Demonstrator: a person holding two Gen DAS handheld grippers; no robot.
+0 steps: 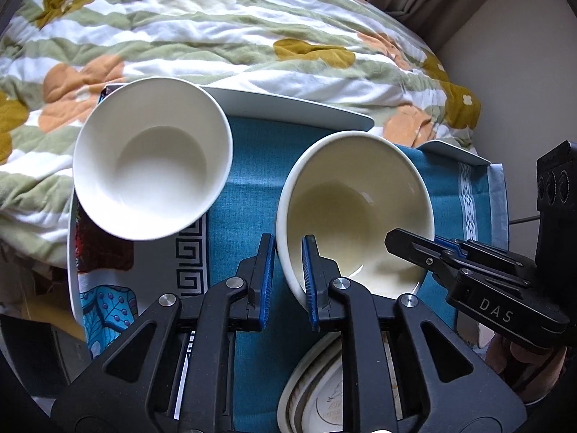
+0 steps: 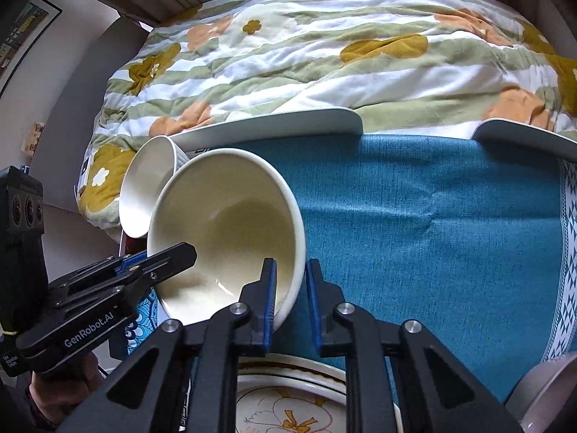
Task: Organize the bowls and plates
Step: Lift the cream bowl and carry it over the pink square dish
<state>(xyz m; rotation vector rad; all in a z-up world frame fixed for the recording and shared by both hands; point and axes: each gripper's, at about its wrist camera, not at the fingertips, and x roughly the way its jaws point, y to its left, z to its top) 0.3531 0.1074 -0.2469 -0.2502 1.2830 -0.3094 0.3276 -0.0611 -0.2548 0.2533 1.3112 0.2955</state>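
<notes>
A cream bowl [image 1: 355,209] [image 2: 230,227] sits over the blue cloth, held at both sides of its rim. My left gripper [image 1: 288,281] is shut on its left rim, one pad inside and one outside. My right gripper [image 2: 291,299] is shut on its right rim in the same way. Each gripper shows in the other's view: the right gripper [image 1: 396,241] comes in from the right, the left gripper [image 2: 180,252] from the left. A white bowl [image 1: 151,158] [image 2: 142,195] stands just left of the cream one. A decorated plate [image 2: 288,407] [image 1: 317,397] lies below my fingers.
A blue cloth [image 2: 432,234] covers the white tray [image 2: 288,119], whose raised rim runs along the far side. A floral quilt [image 2: 324,54] is bunched up behind it. A patterned cloth [image 1: 108,303] lies at the left, and a pale dish rim [image 2: 548,389] shows at bottom right.
</notes>
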